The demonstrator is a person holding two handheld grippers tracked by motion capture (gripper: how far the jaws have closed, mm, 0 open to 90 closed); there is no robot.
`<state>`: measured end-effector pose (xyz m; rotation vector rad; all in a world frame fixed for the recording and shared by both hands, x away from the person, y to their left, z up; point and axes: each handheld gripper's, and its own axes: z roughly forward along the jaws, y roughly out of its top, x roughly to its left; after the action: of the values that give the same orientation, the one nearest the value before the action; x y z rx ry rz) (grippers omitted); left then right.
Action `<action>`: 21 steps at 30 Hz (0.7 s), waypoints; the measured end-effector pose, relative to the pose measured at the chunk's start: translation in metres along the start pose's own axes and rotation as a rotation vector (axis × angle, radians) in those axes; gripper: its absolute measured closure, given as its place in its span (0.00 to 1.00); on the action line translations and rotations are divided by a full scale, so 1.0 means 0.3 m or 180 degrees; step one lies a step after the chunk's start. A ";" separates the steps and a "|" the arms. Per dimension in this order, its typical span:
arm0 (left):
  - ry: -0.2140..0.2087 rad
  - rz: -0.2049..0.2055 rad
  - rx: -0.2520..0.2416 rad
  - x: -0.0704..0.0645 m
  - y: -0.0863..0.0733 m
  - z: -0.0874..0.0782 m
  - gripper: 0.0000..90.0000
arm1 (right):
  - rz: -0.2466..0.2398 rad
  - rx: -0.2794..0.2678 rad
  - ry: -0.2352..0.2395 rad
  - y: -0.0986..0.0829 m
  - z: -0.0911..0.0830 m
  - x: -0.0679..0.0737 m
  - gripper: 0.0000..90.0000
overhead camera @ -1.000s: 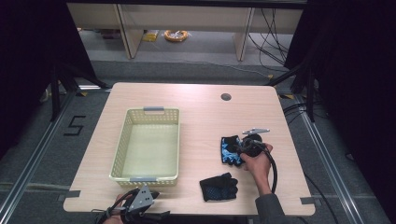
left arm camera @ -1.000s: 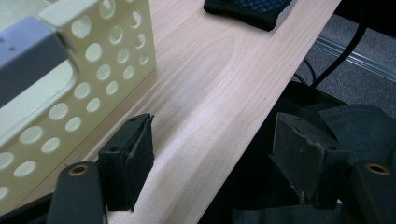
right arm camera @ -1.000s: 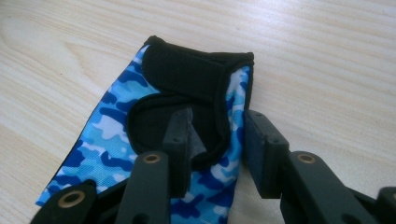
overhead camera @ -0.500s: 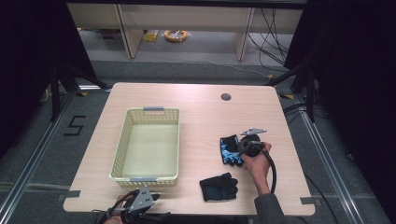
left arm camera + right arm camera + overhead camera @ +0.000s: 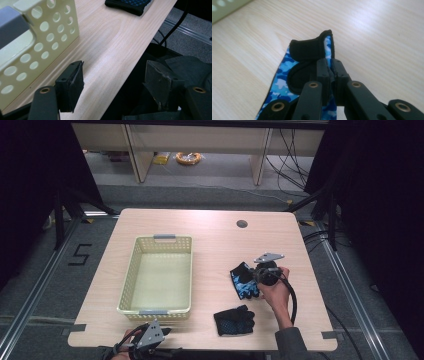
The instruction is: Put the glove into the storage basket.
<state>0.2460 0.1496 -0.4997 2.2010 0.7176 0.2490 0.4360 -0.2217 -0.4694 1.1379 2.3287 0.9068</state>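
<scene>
Barely anything has shifted since a second ago: right gripper (image 5: 261,276) stays clamped on the blue camo glove (image 5: 277,85), fingers closed on its cuff, glove lying on the worktop (image 5: 210,235) right of the basket (image 5: 131,282). Left gripper (image 5: 148,338) idles wide open at the near edge. Thin pinch, so I'd guess the cuff could slip out on the lift.

From my seat, the right gripper (image 5: 331,72) covers the stretch of the blue camouflage glove (image 5: 284,75) it pinches, and that glove runs off the bottom edge of the right gripper view. In the left gripper view the black glove (image 5: 130,5) is cut by the top edge and the basket (image 5: 37,37) by the left. In the high view the left gripper (image 5: 150,340) sits half off the bottom edge, too small to judge its jaws there.
</scene>
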 end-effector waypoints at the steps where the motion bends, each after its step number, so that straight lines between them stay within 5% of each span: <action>1: -0.0019 0.0000 -0.0004 -0.002 0.000 0.001 0.34 | 0.0009 -0.0045 -0.0001 0.007 -0.007 0.004 0.97; 4: -0.0011 0.0110 -0.0012 0.001 0.001 0.000 0.34 | -0.0115 -0.0094 0.0105 0.038 -0.061 0.009 0.97; 10: -0.0036 -0.0022 -0.0044 -0.004 -0.007 0.003 0.32 | -0.0309 -0.0323 0.0289 0.067 -0.142 0.026 0.97; 11: -0.0030 -0.0014 -0.0040 -0.002 -0.007 0.002 0.32 | -0.0279 -0.0366 0.0357 0.068 -0.169 0.040 0.97; 14: -0.0003 0.0007 -0.0047 -0.002 -0.010 -0.005 0.32 | -0.0501 -0.0414 0.0588 0.064 -0.228 0.080 0.97; 21: 0.0006 0.0036 -0.0027 -0.001 -0.008 0.000 0.32 | -0.0716 -0.0376 0.0915 0.030 -0.264 0.122 0.97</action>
<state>0.2448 0.1506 -0.5016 2.1976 0.7040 0.2593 0.3726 -0.2182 -0.4088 0.7195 2.5240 1.1672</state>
